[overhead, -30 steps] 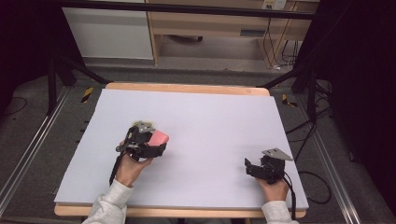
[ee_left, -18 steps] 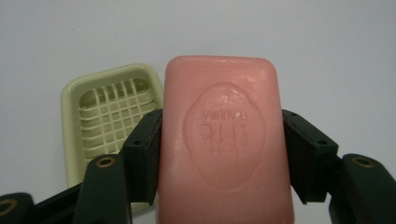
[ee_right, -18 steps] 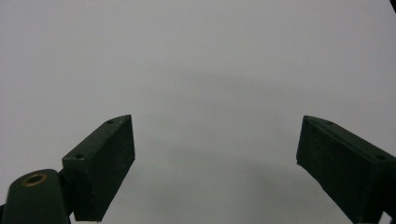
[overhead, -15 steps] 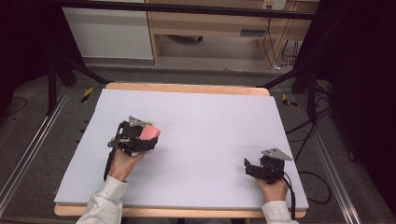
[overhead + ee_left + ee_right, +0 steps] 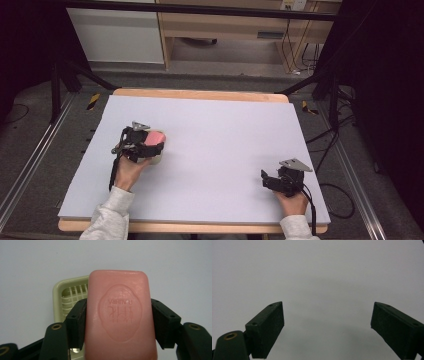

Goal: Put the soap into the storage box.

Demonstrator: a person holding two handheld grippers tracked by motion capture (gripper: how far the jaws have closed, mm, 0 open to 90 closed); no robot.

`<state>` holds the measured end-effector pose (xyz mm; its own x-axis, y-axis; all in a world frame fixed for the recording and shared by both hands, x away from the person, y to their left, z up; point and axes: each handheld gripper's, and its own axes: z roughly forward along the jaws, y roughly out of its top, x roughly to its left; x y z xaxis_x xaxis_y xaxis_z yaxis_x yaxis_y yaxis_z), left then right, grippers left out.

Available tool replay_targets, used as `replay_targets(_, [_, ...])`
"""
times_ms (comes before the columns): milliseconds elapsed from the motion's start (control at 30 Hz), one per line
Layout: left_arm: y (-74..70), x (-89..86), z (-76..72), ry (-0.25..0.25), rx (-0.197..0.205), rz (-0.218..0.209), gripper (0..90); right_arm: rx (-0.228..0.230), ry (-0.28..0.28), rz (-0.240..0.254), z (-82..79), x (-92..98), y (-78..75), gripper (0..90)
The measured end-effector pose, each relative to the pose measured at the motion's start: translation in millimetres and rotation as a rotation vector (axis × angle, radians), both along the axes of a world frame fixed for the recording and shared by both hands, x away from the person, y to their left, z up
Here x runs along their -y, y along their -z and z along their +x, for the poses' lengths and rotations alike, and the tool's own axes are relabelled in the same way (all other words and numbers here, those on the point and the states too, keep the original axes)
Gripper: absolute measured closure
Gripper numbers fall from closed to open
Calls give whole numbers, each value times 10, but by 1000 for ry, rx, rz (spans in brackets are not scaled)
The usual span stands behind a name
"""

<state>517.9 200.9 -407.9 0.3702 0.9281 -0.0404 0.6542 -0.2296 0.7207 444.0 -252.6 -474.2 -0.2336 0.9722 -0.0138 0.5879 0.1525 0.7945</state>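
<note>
A pink bar of soap (image 5: 120, 315) with an oval stamp on its face is clamped between the two black jaws of my left gripper (image 5: 117, 315). Behind and below it lies a pale yellow-green soap dish (image 5: 67, 295) with a slotted floor, partly hidden by the bar. From above, the left gripper (image 5: 150, 142) holds the pink soap (image 5: 156, 136) just over the dish (image 5: 156, 159) at the table's left middle. My right gripper (image 5: 267, 177) rests near the front right corner, and in its own view the right gripper (image 5: 327, 327) stands wide open over bare tabletop.
The white table top (image 5: 225, 130) has a wooden rim at its far and near edges. Black frame legs and cables stand on the floor to either side. A wooden cabinet (image 5: 225, 30) sits beyond the far edge.
My left hand has carried the soap leftward across the table, to above the soap dish. The right hand has stayed where it was.
</note>
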Motion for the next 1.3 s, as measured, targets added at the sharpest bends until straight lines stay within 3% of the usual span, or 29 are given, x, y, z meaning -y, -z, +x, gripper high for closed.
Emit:
replay_targets(333, [48,-141,111,-54,-3,-15,370,-2,1,3,4,-11,0,118])
replay_targets(633, [117,-167,209,-78,-9,-14,370,-2,0,2,9,-17,0,118])
replay_targets(1300, [314,-133,312,-89,-45,13,370,-6,-2,2,14,-25,3,117])
